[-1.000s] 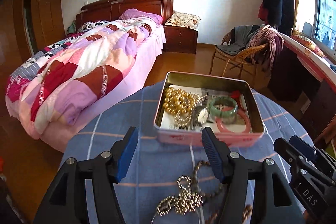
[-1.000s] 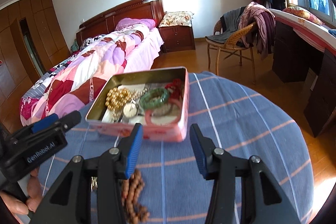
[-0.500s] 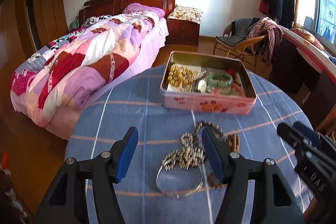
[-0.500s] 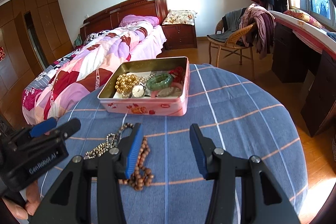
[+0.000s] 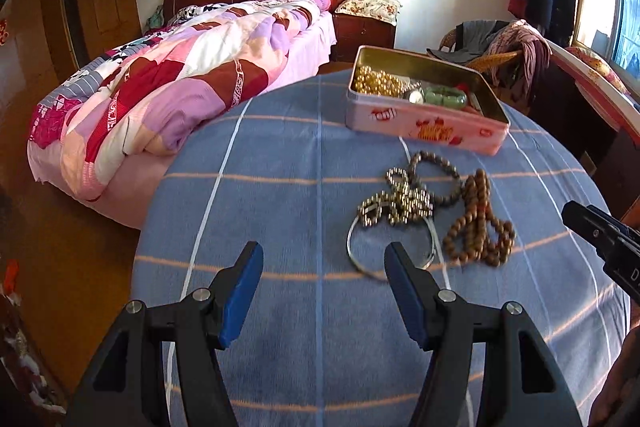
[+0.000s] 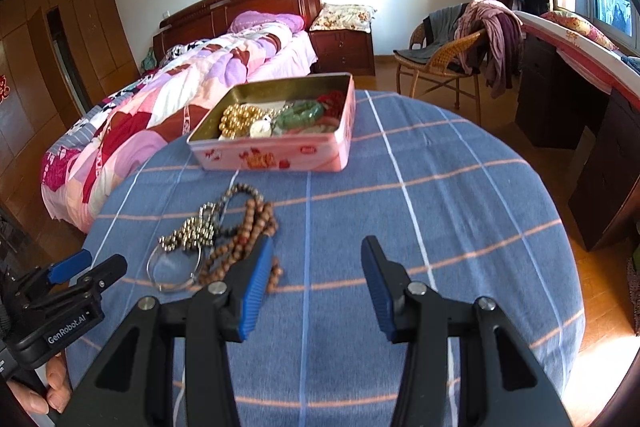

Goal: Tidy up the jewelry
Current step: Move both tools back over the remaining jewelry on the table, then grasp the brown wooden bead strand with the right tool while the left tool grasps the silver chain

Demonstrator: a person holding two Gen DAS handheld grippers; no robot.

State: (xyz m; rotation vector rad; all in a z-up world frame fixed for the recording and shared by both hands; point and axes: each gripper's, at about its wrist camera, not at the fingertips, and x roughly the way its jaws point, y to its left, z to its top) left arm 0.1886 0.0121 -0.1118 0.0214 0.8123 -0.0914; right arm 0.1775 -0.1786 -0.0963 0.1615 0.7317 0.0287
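Observation:
A pink tin box point(image 5: 424, 131) point(image 6: 276, 157) stands open at the far side of a round table, holding gold beads point(image 5: 374, 83) point(image 6: 238, 117), a green bangle point(image 5: 446, 97) point(image 6: 304, 113) and a watch. In front of it lie a silver chain point(image 5: 400, 203) point(image 6: 192, 229), a thin silver bangle point(image 5: 356, 255) point(image 6: 154, 271), a grey bead string point(image 5: 436, 163) and brown wooden beads point(image 5: 478, 227) point(image 6: 248, 227). My left gripper point(image 5: 322, 269) is open and empty, near the silver bangle. My right gripper point(image 6: 318, 259) is open and empty, its left finger over the brown beads.
The table wears a blue checked cloth point(image 5: 280, 187) point(image 6: 440, 195). A bed with a patchwork quilt point(image 5: 180, 67) stands to the left. A wicker chair with clothes point(image 6: 444, 59) and a dark desk point(image 6: 580, 99) stand to the right.
Both grippers have pulled back from the tin box toward the near side of the table and risen. The loose jewelry in front of the box has come fully into view. Both stayed open.

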